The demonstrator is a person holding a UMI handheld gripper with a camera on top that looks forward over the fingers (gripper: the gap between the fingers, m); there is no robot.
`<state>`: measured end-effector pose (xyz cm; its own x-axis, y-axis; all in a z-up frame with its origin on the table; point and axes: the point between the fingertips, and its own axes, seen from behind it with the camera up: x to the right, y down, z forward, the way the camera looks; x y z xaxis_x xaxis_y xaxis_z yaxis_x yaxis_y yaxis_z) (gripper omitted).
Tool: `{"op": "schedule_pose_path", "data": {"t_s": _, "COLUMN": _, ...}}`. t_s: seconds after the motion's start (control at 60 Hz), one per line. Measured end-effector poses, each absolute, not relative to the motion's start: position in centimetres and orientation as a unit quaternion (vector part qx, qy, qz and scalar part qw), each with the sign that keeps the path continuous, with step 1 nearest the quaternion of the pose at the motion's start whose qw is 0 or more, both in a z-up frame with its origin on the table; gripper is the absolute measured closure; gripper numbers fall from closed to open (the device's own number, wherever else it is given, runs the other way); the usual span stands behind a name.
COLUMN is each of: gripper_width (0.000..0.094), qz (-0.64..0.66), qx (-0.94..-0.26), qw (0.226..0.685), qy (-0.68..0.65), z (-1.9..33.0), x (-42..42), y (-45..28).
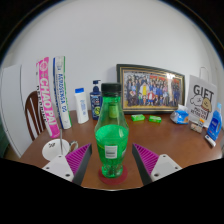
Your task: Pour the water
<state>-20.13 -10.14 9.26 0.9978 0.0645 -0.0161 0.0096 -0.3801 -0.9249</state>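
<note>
A green plastic bottle with a black cap and a white label stands upright on a red coaster on the wooden table. My gripper is open. The bottle stands between the two fingers, with a gap on each side. The purple pads flank its lower body. No cup or glass shows near the bottle.
Along the back wall stand a framed group photo, a white bottle, a dark blue bottle, tall printed boxes and a gift box. Small green items lie before the frame. A white object sits at the left.
</note>
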Motion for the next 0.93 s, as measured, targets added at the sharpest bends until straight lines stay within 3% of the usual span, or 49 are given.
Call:
{"op": "schedule_pose_path", "data": {"t_s": 0.083, "gripper_width": 0.0071, "qz": 0.02, "qx": -0.843, "qw": 0.537, "qy": -0.012, "z": 10.6, "x": -20.1, "y": -12.5}}
{"op": "schedule_pose_path", "data": {"t_s": 0.433, "gripper_width": 0.0082, "qz": -0.016, "qx": -0.895, "qw": 0.446, "qy": 0.025, "z": 17.3, "x": -22.5, "y": -28.4}}
{"op": "schedule_pose_path", "data": {"t_s": 0.633, "gripper_width": 0.008, "qz": -0.042, "qx": -0.892, "qw": 0.449, "qy": 0.027, "z": 19.0, "x": -23.2, "y": -32.3}}
{"op": "schedule_pose_path", "data": {"t_s": 0.933, "gripper_width": 0.0082, "qz": -0.039, "qx": -0.895, "qw": 0.443, "qy": 0.027, "z": 18.8, "x": -23.9, "y": -33.0}}
